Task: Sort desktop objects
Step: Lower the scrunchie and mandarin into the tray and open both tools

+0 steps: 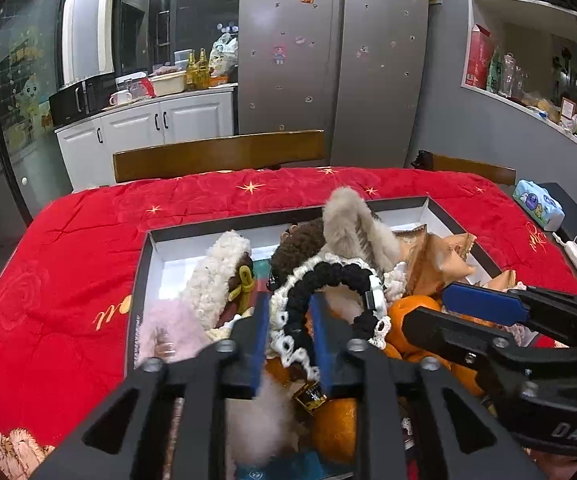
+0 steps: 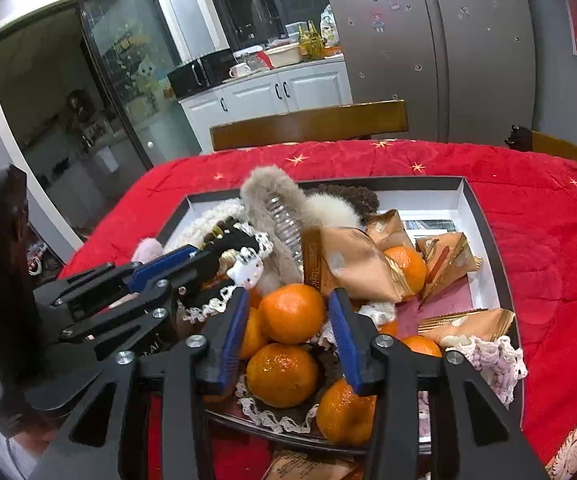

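Two views. Left wrist: left hand-held gripper (image 1: 288, 340) spread, its pads flanking a black-and-white lace hair tie (image 1: 328, 280) in the box (image 1: 144, 280) on the red-clothed bench (image 1: 68, 260). Right wrist: right hand-held gripper (image 2: 288, 336) spread around one tangerine (image 2: 291, 313). Hair accessories, tangerines and snack packets (image 2: 348, 268) lie mixed; sorting looks barely begun.

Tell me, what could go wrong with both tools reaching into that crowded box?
The black crocheted scrunchie between the left tool pads tangles with white lace, so neighbours may lift along. The stacked oranges between the right tool pads could roll. The tools sit close and might bump.
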Demonstrator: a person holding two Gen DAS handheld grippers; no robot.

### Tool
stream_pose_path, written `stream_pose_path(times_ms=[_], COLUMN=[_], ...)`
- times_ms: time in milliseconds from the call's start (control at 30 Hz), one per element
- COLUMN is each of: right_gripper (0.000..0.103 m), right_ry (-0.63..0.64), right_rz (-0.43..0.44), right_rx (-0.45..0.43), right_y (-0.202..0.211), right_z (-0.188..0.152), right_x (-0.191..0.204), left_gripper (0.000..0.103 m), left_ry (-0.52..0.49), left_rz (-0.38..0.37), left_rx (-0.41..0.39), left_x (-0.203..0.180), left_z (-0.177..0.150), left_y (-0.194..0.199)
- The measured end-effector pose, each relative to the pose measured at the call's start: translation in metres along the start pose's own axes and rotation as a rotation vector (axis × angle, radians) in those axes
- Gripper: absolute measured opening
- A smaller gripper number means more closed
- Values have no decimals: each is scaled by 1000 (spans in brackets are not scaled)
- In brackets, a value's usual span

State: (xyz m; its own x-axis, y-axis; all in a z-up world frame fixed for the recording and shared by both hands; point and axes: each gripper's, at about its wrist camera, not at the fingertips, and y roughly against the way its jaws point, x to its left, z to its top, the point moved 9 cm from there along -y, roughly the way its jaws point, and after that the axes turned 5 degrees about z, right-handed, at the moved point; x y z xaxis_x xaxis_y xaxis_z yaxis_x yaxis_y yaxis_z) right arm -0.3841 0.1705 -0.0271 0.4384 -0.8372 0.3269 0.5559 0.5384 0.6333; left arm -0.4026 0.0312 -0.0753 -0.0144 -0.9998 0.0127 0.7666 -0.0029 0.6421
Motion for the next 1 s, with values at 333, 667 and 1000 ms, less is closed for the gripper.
stream_pose_path(times_ms=[333,667,1000], right_gripper=[103,103,103], right_ry=[-93,-29,-50], right_rz=[-38,-20,-18], right_rx=[-91,-131,-132], right_y=[24,38,39], right_z=[20,29,30], right_x=[-15,-1,-9], left_gripper=[103,103,103], left_ry=[96,41,53], left_rz=[33,48,57], left_rx=[-59,-78,-79], left_x=[30,22,31], left_z=[17,19,23], left_y=[19,23,22])
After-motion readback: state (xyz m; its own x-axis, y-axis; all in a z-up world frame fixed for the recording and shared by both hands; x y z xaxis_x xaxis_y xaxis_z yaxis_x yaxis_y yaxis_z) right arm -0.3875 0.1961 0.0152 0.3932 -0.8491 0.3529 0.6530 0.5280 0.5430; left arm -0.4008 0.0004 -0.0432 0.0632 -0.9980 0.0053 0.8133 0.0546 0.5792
